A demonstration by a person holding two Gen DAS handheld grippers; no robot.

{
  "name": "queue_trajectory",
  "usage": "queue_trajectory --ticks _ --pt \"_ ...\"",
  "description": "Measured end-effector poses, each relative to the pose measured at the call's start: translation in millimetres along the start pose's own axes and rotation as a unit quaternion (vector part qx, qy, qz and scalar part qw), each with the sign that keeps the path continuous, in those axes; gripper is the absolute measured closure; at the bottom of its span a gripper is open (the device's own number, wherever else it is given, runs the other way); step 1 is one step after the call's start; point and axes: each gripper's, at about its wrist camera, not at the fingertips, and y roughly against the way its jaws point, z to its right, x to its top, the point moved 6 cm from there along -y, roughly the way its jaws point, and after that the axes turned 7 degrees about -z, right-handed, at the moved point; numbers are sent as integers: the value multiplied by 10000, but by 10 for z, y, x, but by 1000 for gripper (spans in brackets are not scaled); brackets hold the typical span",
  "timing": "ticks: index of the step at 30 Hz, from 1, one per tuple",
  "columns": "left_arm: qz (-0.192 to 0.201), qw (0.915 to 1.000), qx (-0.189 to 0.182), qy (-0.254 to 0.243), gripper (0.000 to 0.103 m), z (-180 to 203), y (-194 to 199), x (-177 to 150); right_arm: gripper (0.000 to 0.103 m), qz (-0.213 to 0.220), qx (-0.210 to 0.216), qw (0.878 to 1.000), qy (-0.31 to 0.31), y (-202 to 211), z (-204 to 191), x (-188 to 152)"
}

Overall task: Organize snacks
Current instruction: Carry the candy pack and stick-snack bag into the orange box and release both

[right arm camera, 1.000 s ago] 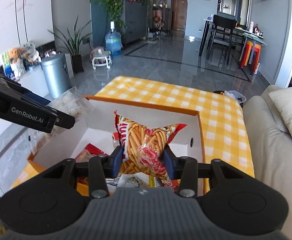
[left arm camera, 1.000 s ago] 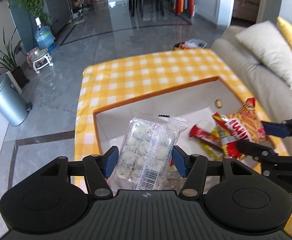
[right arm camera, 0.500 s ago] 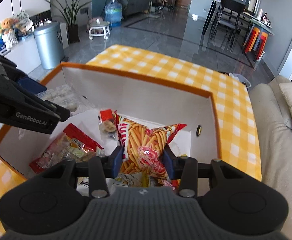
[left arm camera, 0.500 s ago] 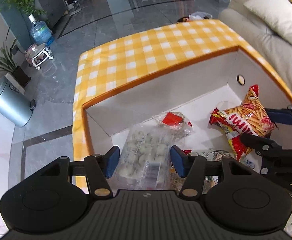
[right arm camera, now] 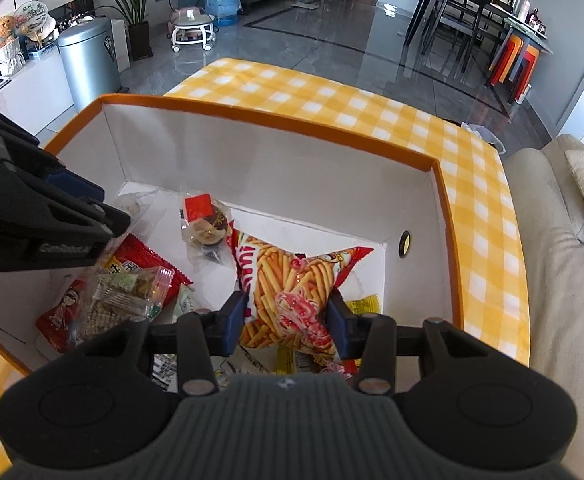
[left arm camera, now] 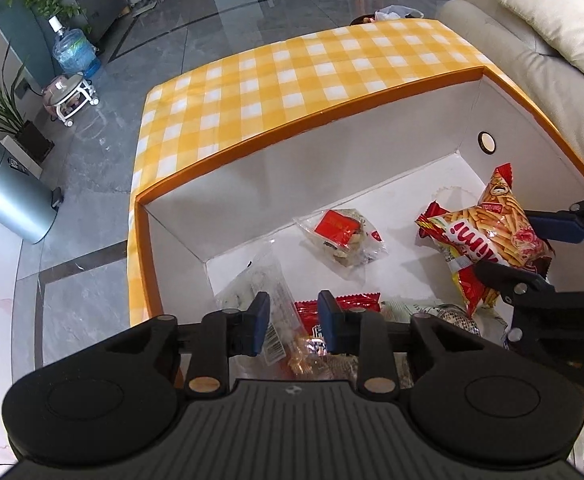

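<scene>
A white box with an orange rim [left arm camera: 252,148] [right arm camera: 276,120] stands on the yellow checked table. My right gripper [right arm camera: 288,316] [left arm camera: 523,248] is shut on a red and yellow bag of potato sticks [right arm camera: 288,280] [left arm camera: 487,232], held low over the box's right side. My left gripper [left arm camera: 293,312] [right arm camera: 108,216] hangs in the box's left corner and its jaws are closing. The end of a clear pack of white sweets [left arm camera: 252,288] lies between them against the left pad, with a gap at the right pad. A clear packet with a red label [left arm camera: 341,236] [right arm camera: 204,224] lies mid-floor.
A red wrapper [left arm camera: 347,304] [right arm camera: 140,256] and several other snack packets cover the box's near floor. A beige sofa [left arm camera: 551,64] runs along the table's right side. On the floor to the left stand a metal bin [left arm camera: 8,200] and a water bottle [left arm camera: 74,54].
Both grippers have sunk into the box. The left jaws have narrowed and the clear pack has slid down and left into the corner. The right gripper has kept its hold on the bag.
</scene>
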Motion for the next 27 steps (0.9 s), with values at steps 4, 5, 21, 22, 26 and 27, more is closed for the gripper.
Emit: queue_trajectory --ticks 4,5,21,22,26,27 --pt "103 9999 -26 -11 50 -5 77 -38 60 -58 -33 10000 34 -28 -13 -31" --pt "105 9999 -26 -15 50 2 93 -50 60 -74 -41 10000 36 -29 -15 -26" --pt "332 9994 -69 -27 36 0 360 -197 39 155 -204 9997 -19 298 -18 5" --pt "360 9993 -61 -12 36 -7 389 -216 37 182 -204 9996 -24 337 -20 1" --pt "506 9987 -79 76 36 -27 536 -303 34 363 -226 9991 -67 525 -23 -20" --pt "556 9984 -80 115 36 -33 581 -325 34 416 -231 9988 -99 571 -22 -26"
